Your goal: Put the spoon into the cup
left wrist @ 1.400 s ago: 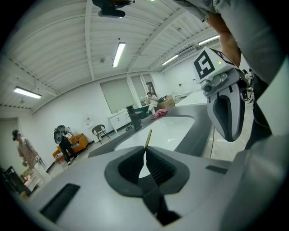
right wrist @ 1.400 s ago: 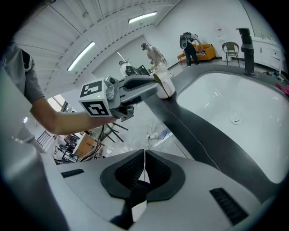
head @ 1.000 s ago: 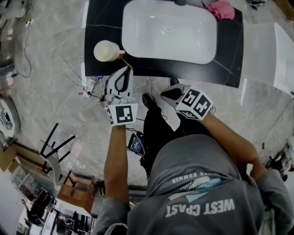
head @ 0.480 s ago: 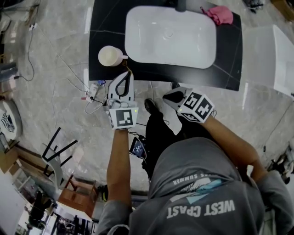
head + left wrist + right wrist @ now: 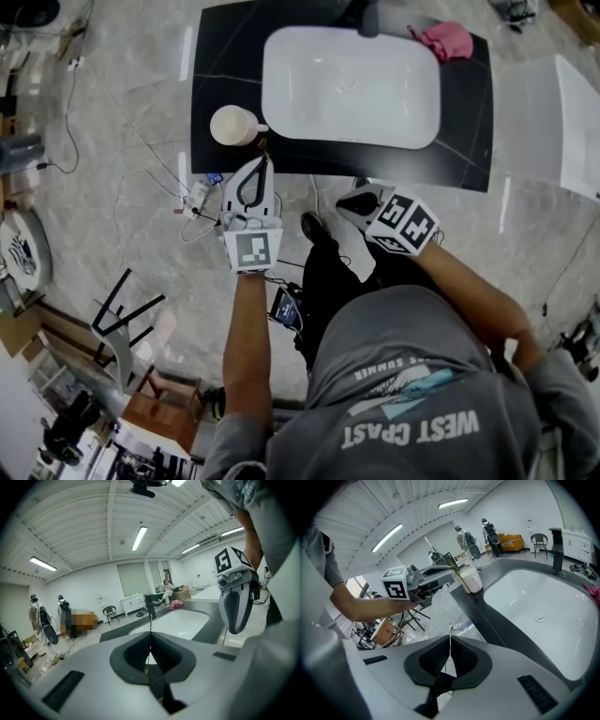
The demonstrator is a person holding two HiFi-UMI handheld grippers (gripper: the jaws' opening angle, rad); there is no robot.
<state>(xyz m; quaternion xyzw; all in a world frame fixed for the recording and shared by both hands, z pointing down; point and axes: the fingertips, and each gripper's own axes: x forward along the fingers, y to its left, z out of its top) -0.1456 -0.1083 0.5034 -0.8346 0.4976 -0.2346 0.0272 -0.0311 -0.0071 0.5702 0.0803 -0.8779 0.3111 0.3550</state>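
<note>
The left claw (image 5: 257,165) is clamped on a thin golden spoon (image 5: 264,147), just beside the round cream cup (image 5: 232,125) at upper left. The right claw (image 5: 352,199) is pressed together, empty.

Cup (image 5: 232,125) stands on counter (image 5: 469,141), left of basin (image 5: 352,86).

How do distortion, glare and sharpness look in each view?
Head view: sharp, evenly lit, the white sink nearly washed out. Left gripper view: strong fisheye, dark corners, bright ceiling lights. Right gripper view: fisheye bends the counter; the cup is sharp.
</note>
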